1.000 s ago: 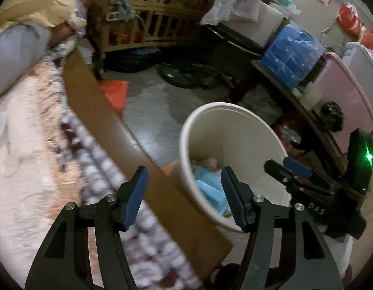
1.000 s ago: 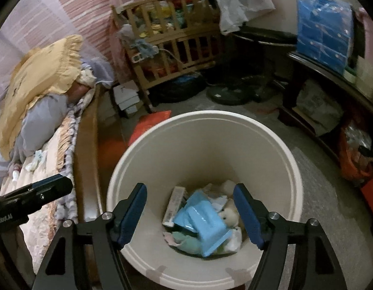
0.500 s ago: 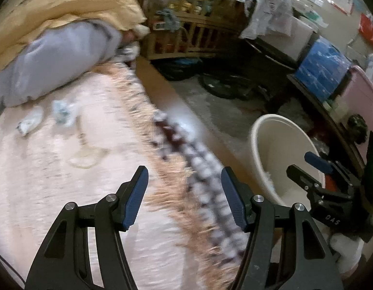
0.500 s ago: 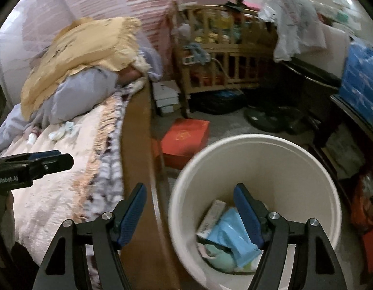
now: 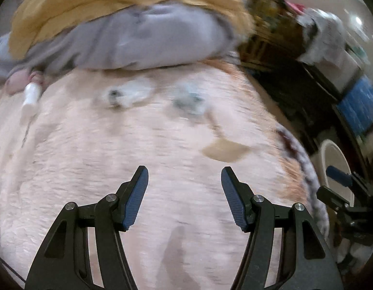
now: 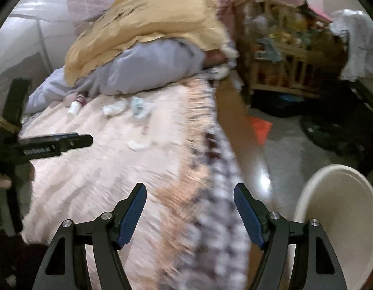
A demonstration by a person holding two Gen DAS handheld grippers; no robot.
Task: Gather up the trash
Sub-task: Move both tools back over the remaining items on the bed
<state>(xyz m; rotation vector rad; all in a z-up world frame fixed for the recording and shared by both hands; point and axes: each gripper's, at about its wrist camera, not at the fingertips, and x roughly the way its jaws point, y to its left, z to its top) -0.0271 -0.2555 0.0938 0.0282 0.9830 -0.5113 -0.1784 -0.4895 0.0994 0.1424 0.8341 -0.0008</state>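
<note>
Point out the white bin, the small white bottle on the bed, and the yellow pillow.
white bin (image 6: 341, 193): right wrist view, inner wall.
small white bottle (image 6: 74, 107): right wrist view, its body.
yellow pillow (image 6: 147, 21): right wrist view, top face.

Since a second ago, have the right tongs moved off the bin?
Yes. The right tongs swung from above the white bin to over the pink blanket; the bin now sits at the view's right edge.

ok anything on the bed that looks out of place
Yes. Two crumpled wrappers and a small white bottle lie loose on the pink blanket by the grey pillow, litter rather than bedding. Both grippers are open and empty.
</note>
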